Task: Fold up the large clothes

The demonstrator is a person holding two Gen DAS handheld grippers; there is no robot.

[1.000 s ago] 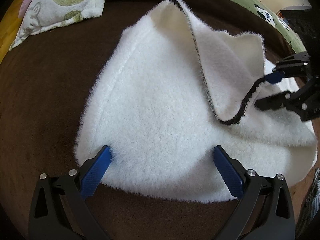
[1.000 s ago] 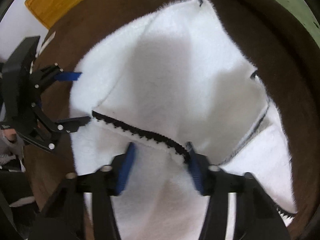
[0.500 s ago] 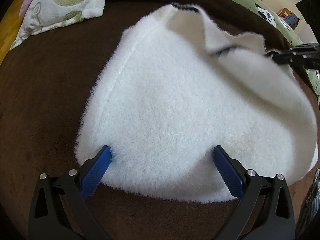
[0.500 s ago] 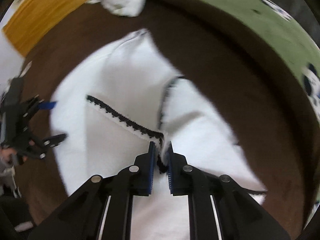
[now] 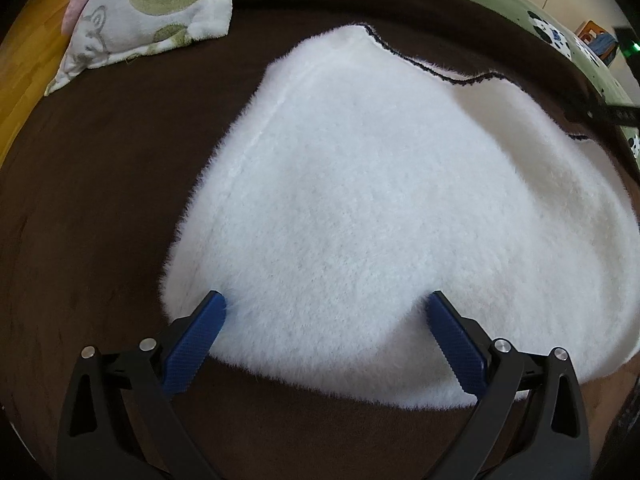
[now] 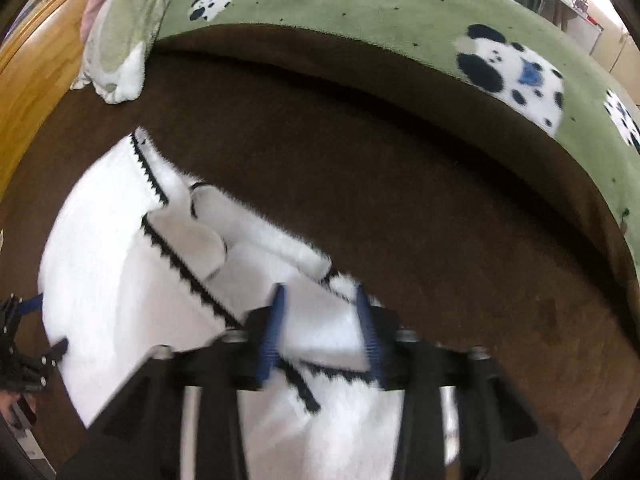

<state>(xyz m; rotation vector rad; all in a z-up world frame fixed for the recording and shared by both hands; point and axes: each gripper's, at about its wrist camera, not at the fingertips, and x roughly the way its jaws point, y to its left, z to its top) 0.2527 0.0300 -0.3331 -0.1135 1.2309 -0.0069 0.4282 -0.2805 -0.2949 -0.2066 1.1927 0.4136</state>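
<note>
The white fluffy garment point(image 5: 380, 208) lies spread on the brown blanket point(image 5: 100, 200), directly ahead of both sets of jaws. The left gripper point(image 5: 324, 340) has not moved over the last second: its jaws stand wide apart and hold nothing, the two blue pads resting at the near hem of the garment, one at its near left corner, the other further right along the same edge.

The change is on the right side. A second ago the right gripper point(image 6: 320, 328) had its jaws open around the black zigzag trim point(image 6: 176, 256) of a flap folded over onto the body; half a second ago they were pinched shut on that trim. Now the jaws stand moderately apart with nothing between them but the garment's surface below, and this view is blurred by motion. The flap that lay over the middle of the garment a second ago is gone from there: from the left wrist the top surface is smooth, and the trimmed edge point(image 5: 472, 78) runs along the far side, away from the left jaws. From the right wrist the trim runs diagonally from the far left toward the left pad, with a small folded panel beside it.

A patterned pillow point(image 5: 148, 16) lies far left of the left jaws, and a green spotted blanket point(image 6: 400, 20) lies beyond the brown one.
</note>
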